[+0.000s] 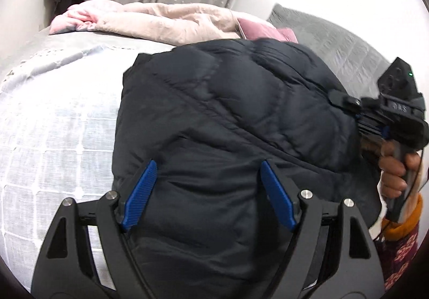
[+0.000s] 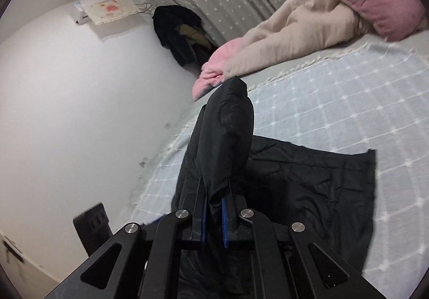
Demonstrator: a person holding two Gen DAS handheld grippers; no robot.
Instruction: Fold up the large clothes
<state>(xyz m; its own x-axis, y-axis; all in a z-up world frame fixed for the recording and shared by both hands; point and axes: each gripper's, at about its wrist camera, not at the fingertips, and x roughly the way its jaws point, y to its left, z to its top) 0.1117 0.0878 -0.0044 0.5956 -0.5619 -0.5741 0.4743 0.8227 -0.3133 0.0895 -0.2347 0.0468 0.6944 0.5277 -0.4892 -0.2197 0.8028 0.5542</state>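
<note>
- The dark puffer jacket (image 1: 228, 116) lies on the bed, on the pale checked bedspread (image 1: 53, 124), and from where I stand the folding looks to be underway, not finished.
- One part of the jacket is raised off the bed: the right gripper (image 2: 213, 214) has pinched a sleeve-like length of it (image 2: 228, 132), which stands up and forward from between its blue pads.
- The rest of the garment spreads flat below that raised part, with a straight hem edge (image 2: 371, 181) lying out toward the bedspread.
- My guess is that the lifted part is being carried over the body of the jacket; it has not been laid down yet, and further folds would remain after that.
- The left gripper (image 1: 206, 191) hovers over the near end of the jacket with its blue fingers (image 1: 139, 194) spread wide and nothing between them; whether the tips touch the cloth I cannot tell.
- In the left wrist view the jacket fills the space between and ahead of those parted fingers, so the fabric sits right in their line.
- In that same view the right-hand tool meets the jacket's far right edge, with the person's hand (image 1: 394, 172) around its handle.
- A beige blanket (image 1: 174, 19) and a pink pillow (image 2: 380, 3) sit bunched at the far side of the bed, well apart from the jacket.
</note>
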